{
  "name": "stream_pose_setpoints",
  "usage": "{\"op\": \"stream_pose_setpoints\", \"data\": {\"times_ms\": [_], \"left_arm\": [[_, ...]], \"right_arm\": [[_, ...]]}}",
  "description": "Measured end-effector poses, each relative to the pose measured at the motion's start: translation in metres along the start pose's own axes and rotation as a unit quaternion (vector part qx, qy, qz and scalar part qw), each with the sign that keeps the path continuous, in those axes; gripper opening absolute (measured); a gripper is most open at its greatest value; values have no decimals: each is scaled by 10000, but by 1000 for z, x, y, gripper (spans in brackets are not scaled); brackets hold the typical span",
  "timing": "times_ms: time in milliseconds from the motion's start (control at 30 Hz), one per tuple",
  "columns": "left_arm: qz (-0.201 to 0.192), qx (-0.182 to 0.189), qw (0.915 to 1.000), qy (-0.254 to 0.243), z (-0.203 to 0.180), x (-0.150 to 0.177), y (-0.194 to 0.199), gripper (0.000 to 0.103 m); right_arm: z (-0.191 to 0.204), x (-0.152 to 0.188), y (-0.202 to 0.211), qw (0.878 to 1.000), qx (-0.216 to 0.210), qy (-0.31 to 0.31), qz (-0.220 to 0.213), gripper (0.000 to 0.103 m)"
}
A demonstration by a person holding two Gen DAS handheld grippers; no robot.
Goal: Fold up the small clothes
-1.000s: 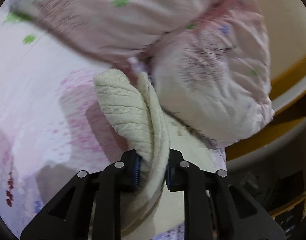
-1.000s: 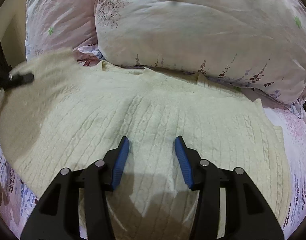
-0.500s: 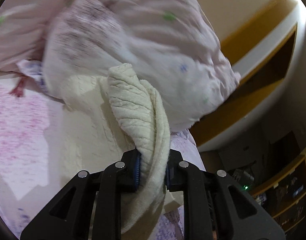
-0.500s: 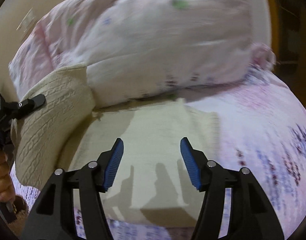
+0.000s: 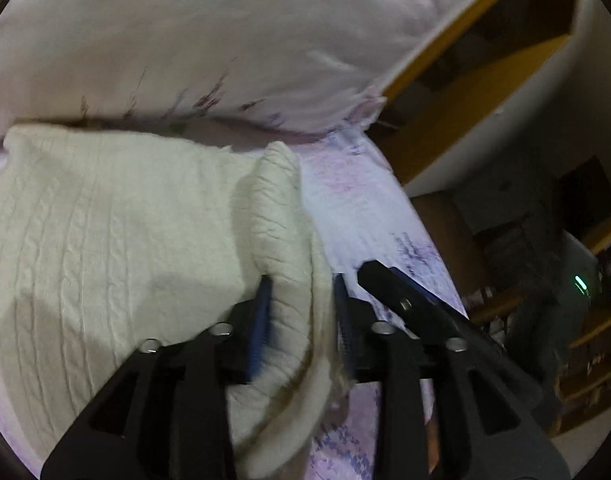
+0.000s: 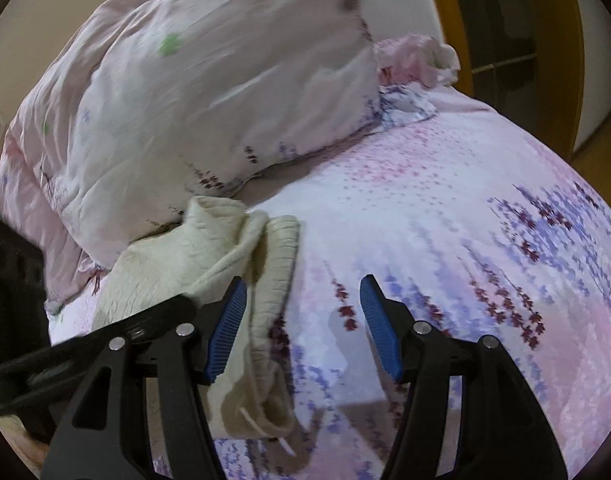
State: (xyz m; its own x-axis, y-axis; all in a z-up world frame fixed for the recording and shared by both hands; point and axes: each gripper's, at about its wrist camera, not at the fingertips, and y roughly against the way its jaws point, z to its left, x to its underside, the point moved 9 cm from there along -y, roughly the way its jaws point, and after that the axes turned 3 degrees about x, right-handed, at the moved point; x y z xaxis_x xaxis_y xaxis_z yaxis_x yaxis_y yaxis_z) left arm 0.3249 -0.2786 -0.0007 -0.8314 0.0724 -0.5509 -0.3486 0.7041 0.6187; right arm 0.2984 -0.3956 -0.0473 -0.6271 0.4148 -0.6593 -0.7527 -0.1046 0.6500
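left claw (image 5: pixel 301 312) gripping cream sweater (image 5: pixel 105 240), right claw (image 6: pixel 301 328) spread

— What sort of place is this?
— A home bedroom: a bed in a pink, lavender-printed sheet (image 6: pixel 445 208), a plump pale pink floral pillow (image 6: pixel 209 92) at eleven o'clock, brown wooden shelving (image 5: pixel 477 68) at two.

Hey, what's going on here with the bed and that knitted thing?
A person with a handheld gripper in each hand is folding a cream cable-knit sweater on a floral bedsheet, beside a big pillow. The left gripper is pinching a bunched fold of the sweater and holds it over the flat part. The right gripper is open and holds nothing; it sits just beside the sweater's edge, over the sheet.
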Motion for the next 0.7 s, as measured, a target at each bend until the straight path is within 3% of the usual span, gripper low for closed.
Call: {"op": "stream_pose_setpoints", "data": {"times_ms": [33, 67, 167, 300, 400, 500, 667, 700], "left_arm": [[-75, 60, 9999, -93, -3, 0, 8, 60], [-171, 100, 9997, -153, -5, 0, 20, 67], [-529, 114, 9984, -167, 5, 0, 65, 75], [-1092, -742, 9902, 448, 70, 0, 124, 77], [-1116, -1273, 9820, 841, 116, 8, 137, 77], [-899, -1187, 9805, 1286, 137, 21, 131, 77], [-729, -1163, 9830, 1223, 131, 28, 109, 77], [-711, -1160, 9835, 1192, 127, 30, 105, 77]], "right_arm": [[-3, -2, 0, 9999, -87, -96, 28, 59], [-4, -3, 2, 9998, -151, -157, 49, 59], [4, -7, 4, 9973, -631, -324, 197, 59], [28, -13, 0, 9907, -1219, -364, 483, 59], [41, -12, -11, 9900, -1205, -254, 692, 59], [42, -7, -25, 9895, -1083, -295, 914, 59], [49, -3, -46, 9850, -1161, -381, 1215, 58], [49, -4, -50, 9859, -1106, -321, 1215, 42]]}}
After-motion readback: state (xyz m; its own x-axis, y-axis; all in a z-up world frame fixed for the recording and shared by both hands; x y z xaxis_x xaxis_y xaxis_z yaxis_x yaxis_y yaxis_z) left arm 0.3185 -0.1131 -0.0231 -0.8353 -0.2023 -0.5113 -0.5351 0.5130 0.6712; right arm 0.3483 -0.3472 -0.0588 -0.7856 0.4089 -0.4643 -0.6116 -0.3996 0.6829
